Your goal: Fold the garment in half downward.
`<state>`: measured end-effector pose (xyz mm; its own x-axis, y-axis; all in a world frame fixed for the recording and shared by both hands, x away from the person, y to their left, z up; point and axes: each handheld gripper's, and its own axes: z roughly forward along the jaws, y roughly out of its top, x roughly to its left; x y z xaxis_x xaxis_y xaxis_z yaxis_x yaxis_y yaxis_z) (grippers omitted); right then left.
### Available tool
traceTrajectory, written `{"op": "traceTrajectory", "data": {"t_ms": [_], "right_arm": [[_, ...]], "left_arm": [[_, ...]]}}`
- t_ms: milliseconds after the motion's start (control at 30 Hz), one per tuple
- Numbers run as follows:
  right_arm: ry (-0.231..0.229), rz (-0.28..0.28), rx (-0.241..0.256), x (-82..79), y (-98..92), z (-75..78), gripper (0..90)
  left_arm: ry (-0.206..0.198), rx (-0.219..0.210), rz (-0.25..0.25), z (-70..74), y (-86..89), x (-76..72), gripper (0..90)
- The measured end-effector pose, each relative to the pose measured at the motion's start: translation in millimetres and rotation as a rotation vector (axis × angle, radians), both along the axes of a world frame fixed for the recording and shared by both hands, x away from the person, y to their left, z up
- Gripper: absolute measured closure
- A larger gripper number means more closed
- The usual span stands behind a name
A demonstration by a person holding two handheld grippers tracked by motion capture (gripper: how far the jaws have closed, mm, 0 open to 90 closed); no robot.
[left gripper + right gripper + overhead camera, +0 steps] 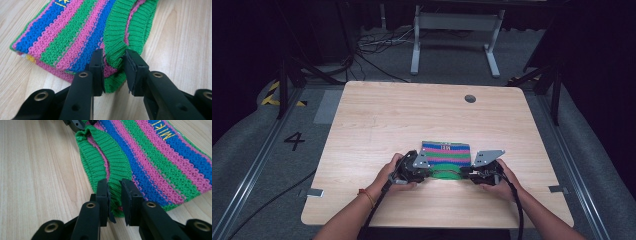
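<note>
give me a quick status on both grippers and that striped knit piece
Left gripper and right gripper: both shut on green ribbed hem, one at each end. Striped knit piece lying on table, near edge. Nothing in the way.

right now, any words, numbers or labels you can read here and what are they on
"4": a dark number on the grey floor left of the table.
Yellow lettering on a blue stripe of the striped knit piece: it looks like "MIKI" in the right gripper view but is cut off, so not sure.
Nothing else is readable.
</note>
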<state>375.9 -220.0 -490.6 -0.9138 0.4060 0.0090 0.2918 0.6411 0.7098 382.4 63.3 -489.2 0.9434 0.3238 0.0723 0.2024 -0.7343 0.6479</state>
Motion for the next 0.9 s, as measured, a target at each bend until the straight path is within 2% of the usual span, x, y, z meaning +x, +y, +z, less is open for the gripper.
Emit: {"op": "traceTrajectory", "data": {"t_ms": [200, 267, 367, 400, 467, 533, 600, 733, 900], "right_arm": [[-0.020, 0.009, -0.016, -4.8, 0.1, 8.2, 72.8], [-0.035, 0.008, -0.022, -7.3, -2.0, 12.8, 70.3], [-0.054, 0.009, -0.026, -11.5, -6.5, 19.5, 67.7], [-0.057, 0.005, -0.030, -13.7, -8.1, 21.5, 66.4], [-0.070, 0.001, -0.035, -16.1, -12.2, 23.9, 65.1], [-0.073, -0.006, -0.044, -19.0, -17.0, 26.1, 62.0], [-0.071, -0.016, -0.049, -21.1, -21.4, 27.3, 60.2], [-0.083, -0.039, -0.076, -25.6, -30.6, 27.5, 56.1], [-0.081, -0.070, -0.096, -31.0, -46.2, 27.5, 49.2]], "left_arm": [[-0.004, 0.013, 0.010, 10.3, 8.4, -6.2, 60.5], [-0.016, 0.030, 0.017, 14.4, 14.9, -8.7, 59.4], [-0.012, 0.049, 0.037, 20.7, 28.0, -13.8, 54.3], [-0.029, 0.061, 0.042, 22.3, 32.2, -16.3, 52.2], [-0.031, 0.079, 0.047, 24.8, 39.4, -19.9, 48.8], [-0.051, 0.098, 0.057, 26.2, 45.3, -23.8, 46.0], [-0.074, 0.119, 0.088, 26.9, 53.7, -28.0, 44.2], [-0.079, 0.127, 0.120, 26.3, 65.4, -30.9, 38.7], [-0.060, 0.125, 0.157, 25.4, 82.3, -35.2, 30.2]]}}
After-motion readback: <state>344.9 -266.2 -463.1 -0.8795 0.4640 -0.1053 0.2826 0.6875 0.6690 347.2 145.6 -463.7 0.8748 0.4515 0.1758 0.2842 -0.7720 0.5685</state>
